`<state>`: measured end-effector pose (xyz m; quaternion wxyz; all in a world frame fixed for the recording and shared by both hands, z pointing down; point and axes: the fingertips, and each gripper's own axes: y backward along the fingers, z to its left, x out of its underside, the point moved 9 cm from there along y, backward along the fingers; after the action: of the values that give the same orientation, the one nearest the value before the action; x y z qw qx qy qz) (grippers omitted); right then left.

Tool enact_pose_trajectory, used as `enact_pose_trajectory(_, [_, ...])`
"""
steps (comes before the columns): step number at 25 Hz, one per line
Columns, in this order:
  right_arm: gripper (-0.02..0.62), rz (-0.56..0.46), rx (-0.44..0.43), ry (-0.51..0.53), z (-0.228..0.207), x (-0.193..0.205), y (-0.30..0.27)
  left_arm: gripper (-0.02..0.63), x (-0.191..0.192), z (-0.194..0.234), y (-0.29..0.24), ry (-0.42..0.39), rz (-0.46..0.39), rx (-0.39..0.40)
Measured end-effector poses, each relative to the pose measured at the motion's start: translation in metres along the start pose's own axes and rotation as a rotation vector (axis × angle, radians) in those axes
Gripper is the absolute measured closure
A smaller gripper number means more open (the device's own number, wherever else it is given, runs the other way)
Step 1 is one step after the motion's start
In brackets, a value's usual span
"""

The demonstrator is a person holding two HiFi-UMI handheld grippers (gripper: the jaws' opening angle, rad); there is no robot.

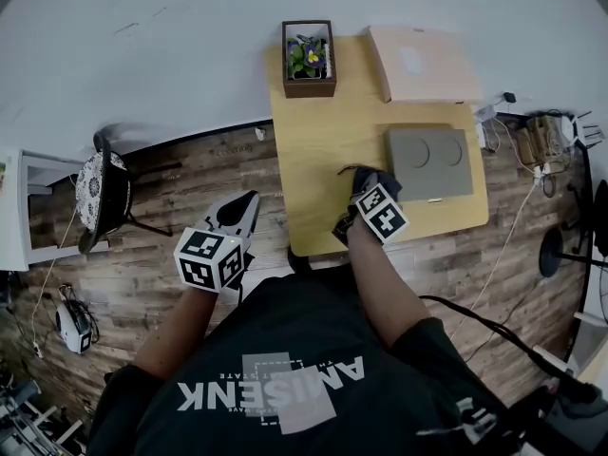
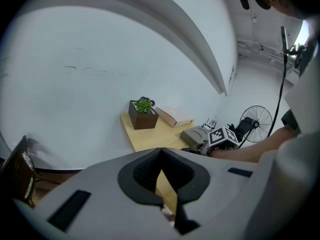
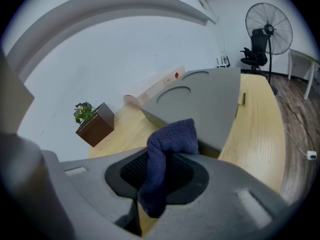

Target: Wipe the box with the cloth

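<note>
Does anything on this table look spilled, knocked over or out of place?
Nothing stands out. The planter stands upright, the grey box lies flat on the table, and the right gripper holds the cloth at its corner.

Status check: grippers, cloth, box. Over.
Right gripper shut on cloth, at near corner of grey box. Left gripper shut, empty, off the table. Nothing blocking the box top.

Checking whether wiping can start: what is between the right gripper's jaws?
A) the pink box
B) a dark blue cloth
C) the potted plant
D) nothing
B: in the right gripper view, the right gripper is shut on the dark blue cloth, whose free end sits up by the near edge of the grey box.
</note>
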<state>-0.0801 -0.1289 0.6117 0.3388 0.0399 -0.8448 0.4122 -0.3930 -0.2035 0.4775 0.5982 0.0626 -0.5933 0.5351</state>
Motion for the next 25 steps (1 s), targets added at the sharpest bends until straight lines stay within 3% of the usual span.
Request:
enact_pose_trajectory(10, [0.517,0.009,-0.032,-0.034,0.028,-0.027,-0.04,0.604,0.0,0.003,0.005,0.014,0.0,-0.058])
enact_pose_trajectory(25, [0.517,0.046,-0.143,0.039,0.068,-0.057,-0.081,0.604,0.004,-0.002,0.015,0.021,0.016,-0.136])
